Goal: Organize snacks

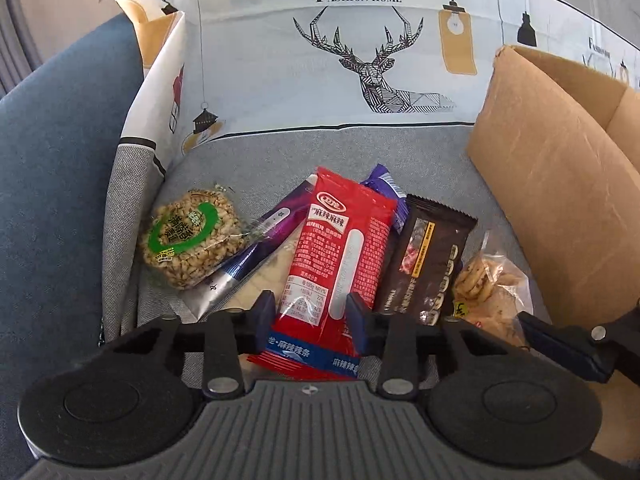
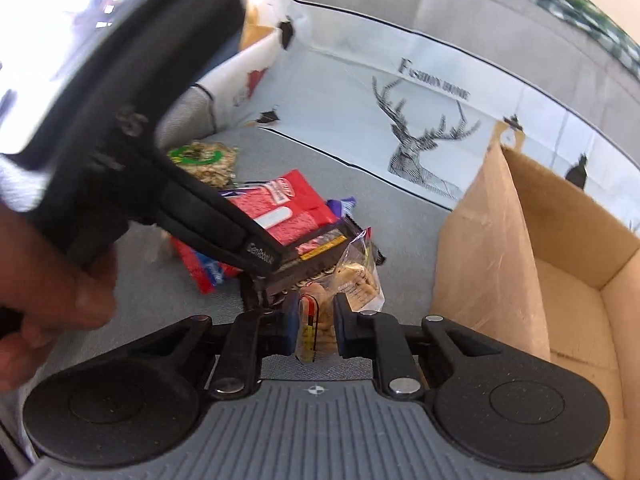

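Observation:
Snack packets lie on a grey sofa seat (image 1: 280, 152). My left gripper (image 1: 314, 312) is shut on a red spicy-strip packet (image 1: 340, 248) near its lower end. A round peanut-brittle pack (image 1: 190, 236), a purple packet (image 1: 260, 236) and a dark brown packet (image 1: 432, 256) lie beside it. My right gripper (image 2: 316, 324) is shut on a clear bag of cookies (image 2: 356, 280), which also shows in the left wrist view (image 1: 488, 284). The left gripper's body covers part of the pile in the right wrist view.
An open cardboard box (image 1: 560, 184) stands on the seat at the right, also in the right wrist view (image 2: 540, 240). A deer-print cushion (image 1: 340, 52) lines the back. A blue armrest (image 1: 52, 184) is at the left.

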Demonstrator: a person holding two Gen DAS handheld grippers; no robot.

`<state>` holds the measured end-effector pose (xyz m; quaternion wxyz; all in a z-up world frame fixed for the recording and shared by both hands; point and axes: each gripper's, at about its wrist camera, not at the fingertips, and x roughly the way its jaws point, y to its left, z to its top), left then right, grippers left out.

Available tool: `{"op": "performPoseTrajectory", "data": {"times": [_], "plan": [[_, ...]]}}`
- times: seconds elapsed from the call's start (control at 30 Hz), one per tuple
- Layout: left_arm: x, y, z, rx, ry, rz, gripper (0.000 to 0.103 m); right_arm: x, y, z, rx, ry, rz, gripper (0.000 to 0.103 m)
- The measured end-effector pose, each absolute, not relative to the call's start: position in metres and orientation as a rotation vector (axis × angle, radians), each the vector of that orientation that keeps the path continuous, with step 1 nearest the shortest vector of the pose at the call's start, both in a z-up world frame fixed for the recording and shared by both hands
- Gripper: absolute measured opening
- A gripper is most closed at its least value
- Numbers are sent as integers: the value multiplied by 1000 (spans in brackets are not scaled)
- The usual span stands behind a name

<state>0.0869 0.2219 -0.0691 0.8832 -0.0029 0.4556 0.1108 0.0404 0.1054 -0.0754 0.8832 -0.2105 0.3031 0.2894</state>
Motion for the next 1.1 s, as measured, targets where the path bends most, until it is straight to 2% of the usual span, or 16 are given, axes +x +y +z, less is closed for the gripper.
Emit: {"op": "performPoseTrajectory", "data": {"times": [0.07, 0.1, 0.4, 0.5, 0.6, 0.63, 0.67, 0.7, 0.73, 0.77, 0.93, 1.03, 1.1], "plan": [[82, 224, -67, 7, 954, 242, 9, 32, 106, -75, -485, 608, 636, 18], [78, 227, -66, -12, 961, 240, 6, 26, 106, -75, -513, 596, 652, 18], [25, 280, -60, -387, 1043, 290, 4, -34, 108, -85, -846, 454, 834, 17], [11, 281, -62, -414, 1090, 298, 4, -54, 105, -92, -953, 389, 899, 17], [6, 276, -59, -365, 1088, 318, 5, -61, 100, -89, -944, 380, 937, 20], [5, 276, -58, -353, 1086, 329, 7, -59, 98, -86, -913, 389, 941, 26], [4, 278, -57, -363, 1076, 331, 14, -56, 97, -81, -870, 408, 942, 31], [4, 279, -56, -379, 1062, 332, 25, -51, 96, -75, -816, 428, 940, 43], [4, 280, -54, -391, 1048, 335, 31, -46, 95, -68, -752, 449, 936, 54], [5, 280, -53, -395, 1035, 336, 41, -42, 93, -62, -682, 472, 931, 58], [18, 271, -54, -381, 1041, 320, 50, -12, 87, -55, -453, 625, 895, 61], [26, 266, -55, -366, 1048, 312, 51, -3, 89, -60, -417, 684, 844, 61], [30, 265, -56, -362, 1052, 314, 56, 3, 92, -66, -439, 706, 795, 61]]}}
